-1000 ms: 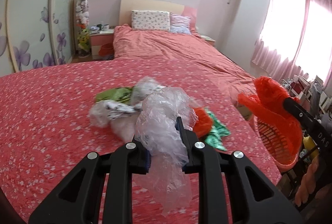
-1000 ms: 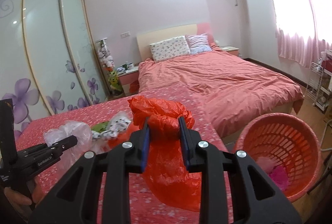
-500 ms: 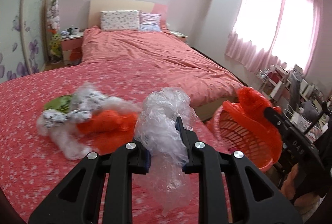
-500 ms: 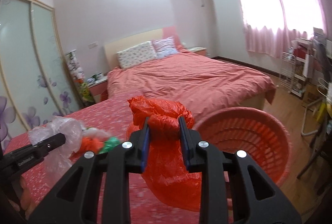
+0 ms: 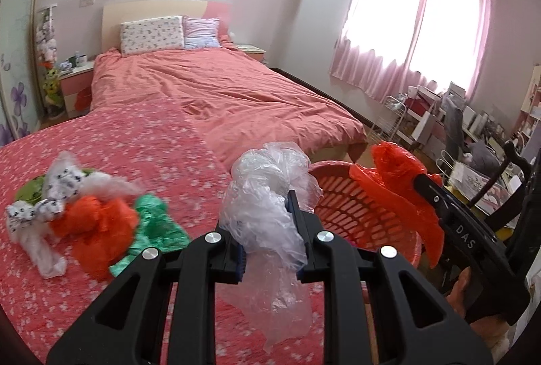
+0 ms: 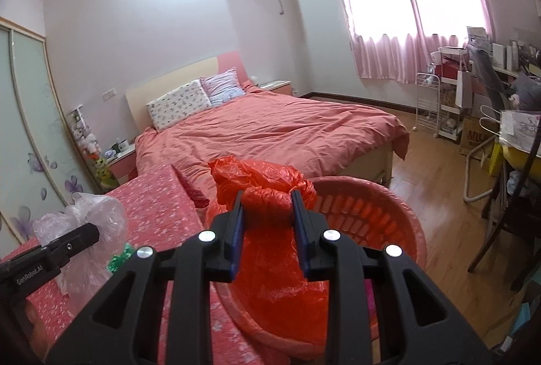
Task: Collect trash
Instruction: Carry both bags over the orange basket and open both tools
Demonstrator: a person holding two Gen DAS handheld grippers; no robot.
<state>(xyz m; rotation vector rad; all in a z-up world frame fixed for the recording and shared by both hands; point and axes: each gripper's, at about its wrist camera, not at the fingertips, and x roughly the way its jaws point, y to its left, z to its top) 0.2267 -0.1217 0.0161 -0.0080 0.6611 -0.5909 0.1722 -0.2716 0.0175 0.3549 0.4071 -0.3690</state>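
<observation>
a bed (image 5: 84, 280) with a red flowered cover (image 5: 145, 142) carries a heap of trash at nine o'clock in the left wrist view: a white spotted bag (image 5: 62, 179), a green scrap (image 5: 28, 192) behind it, an orange bag (image 5: 98, 223) and a green bag (image 5: 155, 229) just beside that. a pink duvet (image 5: 236, 94) lies at twelve o'clock with two pillows (image 5: 152, 35).

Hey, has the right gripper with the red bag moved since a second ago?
Yes. The right gripper, shut on the red bag, has swung away from the bed, over the laundry basket.
</observation>
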